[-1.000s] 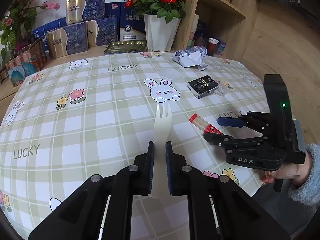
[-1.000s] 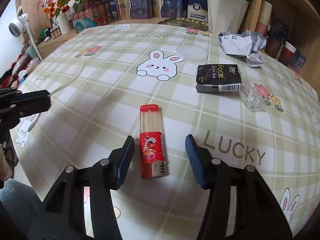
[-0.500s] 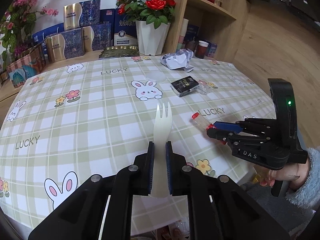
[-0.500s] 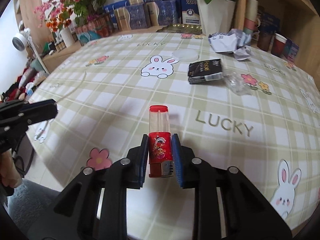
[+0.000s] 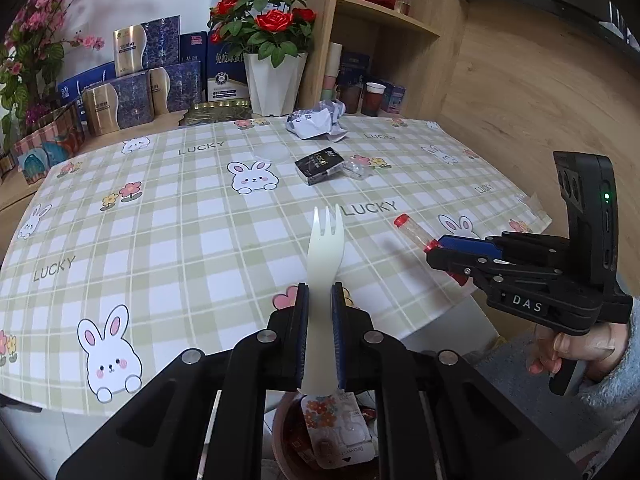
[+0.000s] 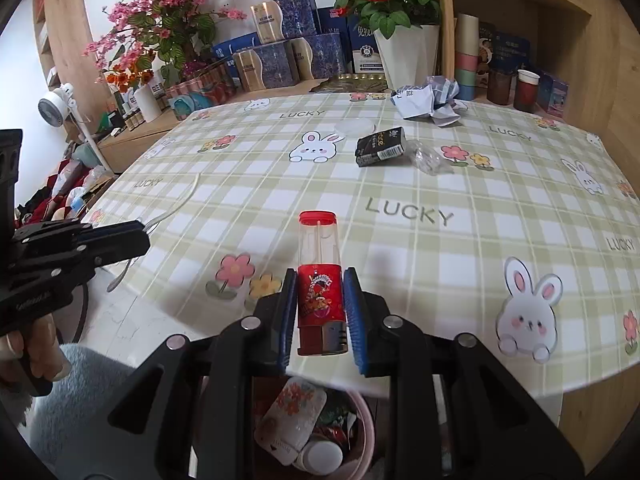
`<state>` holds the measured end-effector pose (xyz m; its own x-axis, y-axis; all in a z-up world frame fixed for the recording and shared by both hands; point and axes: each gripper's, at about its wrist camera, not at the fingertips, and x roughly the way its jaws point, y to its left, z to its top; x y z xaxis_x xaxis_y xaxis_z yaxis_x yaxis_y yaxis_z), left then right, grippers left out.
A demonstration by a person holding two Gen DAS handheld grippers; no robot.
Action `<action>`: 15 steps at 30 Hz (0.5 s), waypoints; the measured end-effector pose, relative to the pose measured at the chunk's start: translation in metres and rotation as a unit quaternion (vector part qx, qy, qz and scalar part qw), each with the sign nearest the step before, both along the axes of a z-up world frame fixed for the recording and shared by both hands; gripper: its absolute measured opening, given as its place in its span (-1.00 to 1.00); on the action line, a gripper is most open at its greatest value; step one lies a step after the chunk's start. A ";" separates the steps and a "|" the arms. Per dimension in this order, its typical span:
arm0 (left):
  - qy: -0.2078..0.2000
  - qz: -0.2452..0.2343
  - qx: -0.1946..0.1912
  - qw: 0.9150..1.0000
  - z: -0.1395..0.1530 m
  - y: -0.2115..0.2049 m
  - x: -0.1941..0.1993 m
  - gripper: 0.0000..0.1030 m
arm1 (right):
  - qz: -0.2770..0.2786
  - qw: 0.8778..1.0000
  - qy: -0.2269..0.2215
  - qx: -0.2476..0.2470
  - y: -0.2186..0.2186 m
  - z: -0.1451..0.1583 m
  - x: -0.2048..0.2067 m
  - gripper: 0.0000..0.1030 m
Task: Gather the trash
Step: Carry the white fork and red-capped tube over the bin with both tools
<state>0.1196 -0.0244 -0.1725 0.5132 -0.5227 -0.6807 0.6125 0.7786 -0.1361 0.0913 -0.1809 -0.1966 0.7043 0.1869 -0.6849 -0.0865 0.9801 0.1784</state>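
My left gripper [image 5: 320, 289] is shut on a white plastic fork [image 5: 325, 248], tines pointing away, held above the near edge of the checked table [image 5: 160, 220]. My right gripper [image 6: 320, 276] is shut on a toothpick holder [image 6: 319, 240] with a red cap, clear tube and red label, also lifted off the cloth. Below both, under the table edge, stands a pinkish bin [image 6: 368, 440] with wrappers in it; the left wrist view shows the same bin [image 5: 278, 436]. Each gripper appears in the other's view: right gripper [image 5: 448, 246], left gripper [image 6: 132, 236].
Farther back on the table lie crumpled paper [image 6: 428, 100], a black pack [image 6: 380, 146], a clear wrapper [image 6: 426, 158] and a clear lid [image 6: 355, 126]. A white flower pot [image 5: 274, 84], boxes and a wooden shelf stand behind. A hand and grey sleeve [image 5: 592, 360] hold the right gripper.
The right gripper shut on the toothpick holder and lifted it off the cloth. Both grippers drew back to the table's near edge, and the bin came into view below.
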 end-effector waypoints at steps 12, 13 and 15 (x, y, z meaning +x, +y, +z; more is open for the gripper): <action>0.015 -0.011 0.011 1.000 -0.020 -0.004 -0.068 -0.78 | 0.014 1.000 0.000 -0.009 0.011 -0.014 -0.079 -0.49; 0.018 -0.013 0.014 1.000 -0.023 -0.004 -0.072 -0.78 | 0.014 1.000 0.002 -0.008 0.011 -0.016 -0.083 -0.49; 0.026 -0.017 0.021 0.999 -0.034 -0.005 -0.080 -0.78 | 0.013 1.000 0.006 -0.006 0.012 -0.021 -0.091 -0.49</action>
<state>0.0392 -0.0295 -0.2069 0.4584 -0.5094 -0.7283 0.6318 0.7631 -0.1361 0.0003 -0.1694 -0.2177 0.6909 0.1977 -0.6953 -0.1109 0.9795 0.1683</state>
